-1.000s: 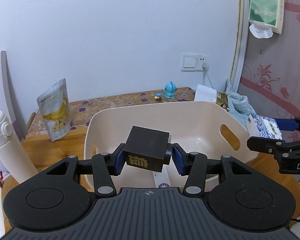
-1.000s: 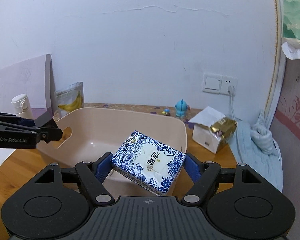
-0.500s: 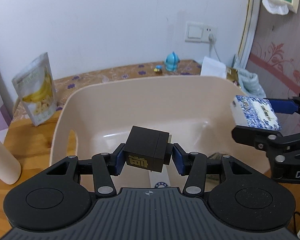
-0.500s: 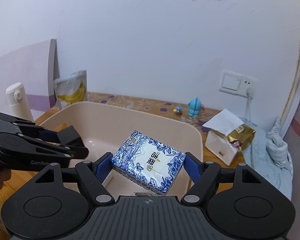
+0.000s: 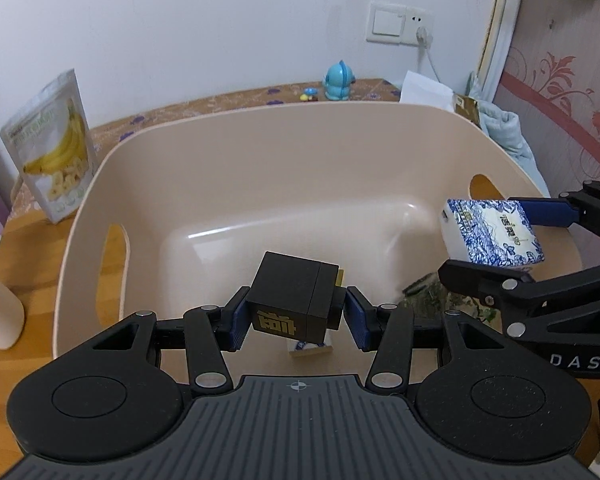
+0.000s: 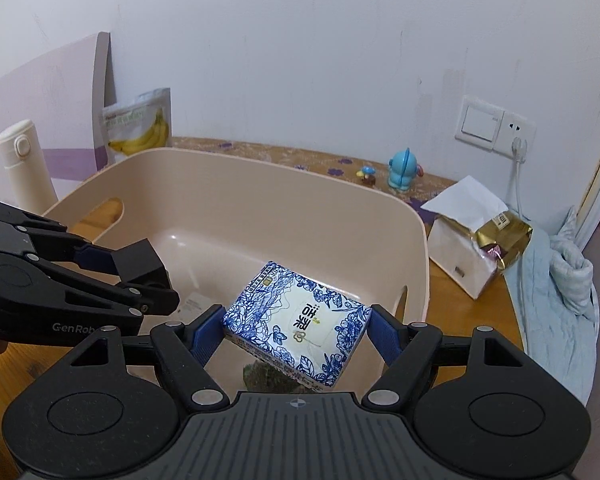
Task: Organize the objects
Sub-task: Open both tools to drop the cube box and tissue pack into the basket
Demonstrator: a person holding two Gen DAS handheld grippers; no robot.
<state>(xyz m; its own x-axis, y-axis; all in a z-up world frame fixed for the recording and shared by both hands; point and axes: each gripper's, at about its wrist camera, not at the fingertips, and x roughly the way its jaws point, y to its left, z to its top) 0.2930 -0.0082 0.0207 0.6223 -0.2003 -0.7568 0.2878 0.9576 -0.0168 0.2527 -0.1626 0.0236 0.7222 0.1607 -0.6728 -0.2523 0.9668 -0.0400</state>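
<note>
My left gripper (image 5: 294, 320) is shut on a black box (image 5: 296, 300) with gold lettering, held over the inside of the beige plastic basket (image 5: 260, 152). My right gripper (image 6: 296, 332) is shut on a blue-and-white tissue pack (image 6: 300, 322), held over the basket's (image 6: 228, 184) right part. The tissue pack (image 5: 494, 232) and right gripper also show at the right of the left wrist view. The black box (image 6: 140, 264) shows at the left of the right wrist view. A small white packet (image 5: 310, 348) and a dark green item (image 6: 268, 376) lie on the basket floor.
A banana chip bag (image 5: 52, 148) and a white bottle (image 6: 26, 160) stand left of the basket. A blue figurine (image 6: 402, 172), a small toy (image 6: 366, 174), an open white and gold bag (image 6: 476, 248) and a light blue cloth (image 6: 556, 288) are behind and right.
Both grippers have moved forward and down over the basket with their loads. The basket now fills more of both views.
</note>
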